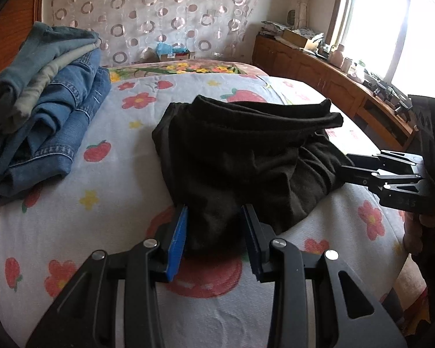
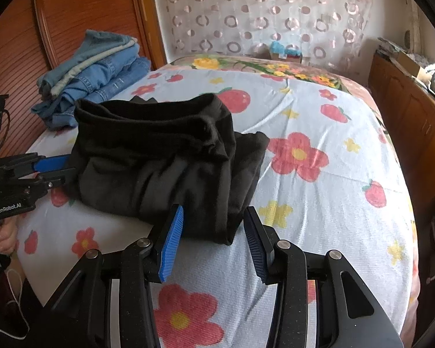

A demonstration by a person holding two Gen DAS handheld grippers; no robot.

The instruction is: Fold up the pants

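A pair of black pants (image 1: 246, 150) lies bunched and partly folded in the middle of the flowered bedspread (image 1: 124, 179). My left gripper (image 1: 214, 207) is shut on the near edge of the pants, and dark cloth fills the gap between its pads. In the right wrist view the black pants (image 2: 159, 159) have their near right corner between the pads of my right gripper (image 2: 214, 208). Those jaws stand open, with a sliver of bed showing beside the right pad. Each gripper also shows in the other's view: my right gripper (image 1: 345, 162) at the pants' right edge, my left gripper (image 2: 72, 164) at their left edge.
A stack of folded jeans (image 1: 49, 110) sits at the bed's far left by the wooden headboard (image 2: 72, 23). A low wooden cabinet (image 1: 319, 72) with clutter runs under the window (image 1: 391, 29) on the right. A patterned curtain hangs behind the bed.
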